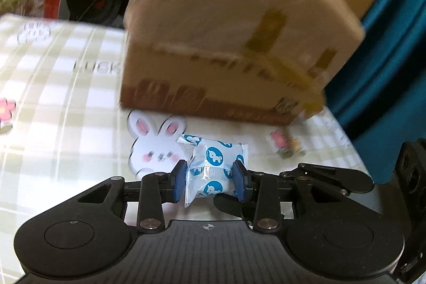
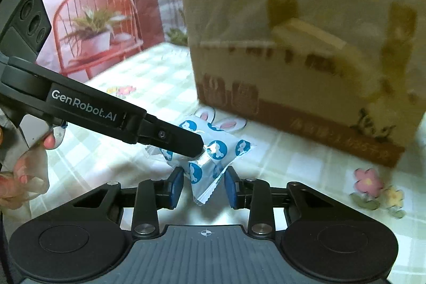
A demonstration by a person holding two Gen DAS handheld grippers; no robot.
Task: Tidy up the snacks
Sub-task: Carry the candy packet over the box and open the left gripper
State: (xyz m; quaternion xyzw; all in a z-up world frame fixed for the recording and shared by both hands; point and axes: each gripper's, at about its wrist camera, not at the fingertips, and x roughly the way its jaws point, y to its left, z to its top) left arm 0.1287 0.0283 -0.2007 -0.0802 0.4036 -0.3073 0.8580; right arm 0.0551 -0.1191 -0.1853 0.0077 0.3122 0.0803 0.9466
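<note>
My left claw (image 1: 209,181) pinched the snack packet (image 1: 214,167) across its puffy middle, just above the table (image 1: 66,97) before the cardboard box (image 1: 226,44); my right claw (image 2: 203,186) stood narrowly apart about its crinkly tail, not pressing; it seemed light, soft, slippery, so the middle suited best.

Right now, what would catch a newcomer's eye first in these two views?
The white snack packet with blue round prints, clamped between the blue pads of the left gripper over the checked tablecloth. Its loose tail hangs between the pads of the right gripper, which do not seem to press it. Behind it, a big blurred cardboard box fills the upper frame.
</note>
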